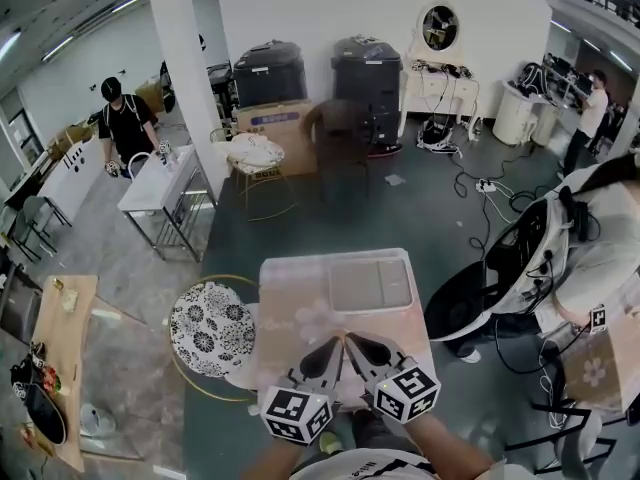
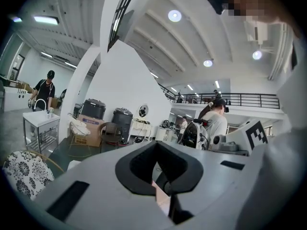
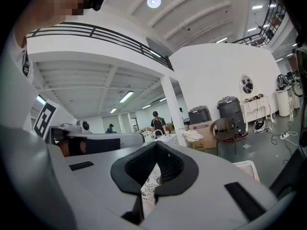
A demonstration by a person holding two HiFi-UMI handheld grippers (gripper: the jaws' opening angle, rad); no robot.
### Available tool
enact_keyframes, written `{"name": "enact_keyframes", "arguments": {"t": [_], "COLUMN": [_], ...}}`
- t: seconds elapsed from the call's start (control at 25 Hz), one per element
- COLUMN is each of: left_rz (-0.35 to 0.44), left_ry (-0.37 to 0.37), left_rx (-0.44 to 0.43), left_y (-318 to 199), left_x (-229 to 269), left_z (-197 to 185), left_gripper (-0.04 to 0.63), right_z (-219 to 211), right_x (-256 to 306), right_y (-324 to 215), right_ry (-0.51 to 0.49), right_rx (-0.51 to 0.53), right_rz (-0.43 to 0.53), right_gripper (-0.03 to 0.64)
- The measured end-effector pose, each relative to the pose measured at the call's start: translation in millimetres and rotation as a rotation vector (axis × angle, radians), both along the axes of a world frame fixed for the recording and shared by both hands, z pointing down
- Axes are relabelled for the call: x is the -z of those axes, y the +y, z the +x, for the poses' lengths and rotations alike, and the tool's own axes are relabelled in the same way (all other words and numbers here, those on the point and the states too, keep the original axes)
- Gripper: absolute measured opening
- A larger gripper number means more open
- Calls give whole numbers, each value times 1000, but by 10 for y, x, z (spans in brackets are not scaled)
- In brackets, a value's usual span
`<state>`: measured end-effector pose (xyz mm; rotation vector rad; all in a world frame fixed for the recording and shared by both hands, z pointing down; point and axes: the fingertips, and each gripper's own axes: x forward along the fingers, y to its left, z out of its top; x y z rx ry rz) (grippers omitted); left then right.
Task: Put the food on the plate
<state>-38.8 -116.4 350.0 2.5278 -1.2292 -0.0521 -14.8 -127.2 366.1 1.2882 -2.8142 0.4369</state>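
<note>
Blue label on the cardboard box (image 1: 275,120) is too small to read. Left gripper (image 1: 330,348) and right gripper (image 1: 358,346) are both pinched shut, empty, tips converging — pale tray (image 1: 370,284) just ahead on the table (image 1: 290,318).

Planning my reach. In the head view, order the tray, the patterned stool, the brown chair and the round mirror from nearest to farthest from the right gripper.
From the right gripper:
1. Tray, just ahead on the table.
2. Stool, to the left, beside the table.
3. Chair, ahead across the floor.
4. Mirror, up by the far wall.
</note>
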Motion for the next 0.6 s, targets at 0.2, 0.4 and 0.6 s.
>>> {"name": "enact_keyframes", "arguments": {"t": [0.2,0.4,0.6], "left_rz": [2,9,7], "left_ry": [-3,-9,-13], "left_rx": [10,15,19], "left_y": [36,55,90], "left_x": [-39,11,33], "left_z": [-43,-116,-165], "left_gripper": [6,6,6], "right_z": [22,-23,-64], "right_x": [-13,41,67], "right_y": [26,41,82], "right_ry": [4,7,5], "right_rx": [-17,-22,-20], "right_rz": [5,13,14], "right_gripper": [15,15,15]}}
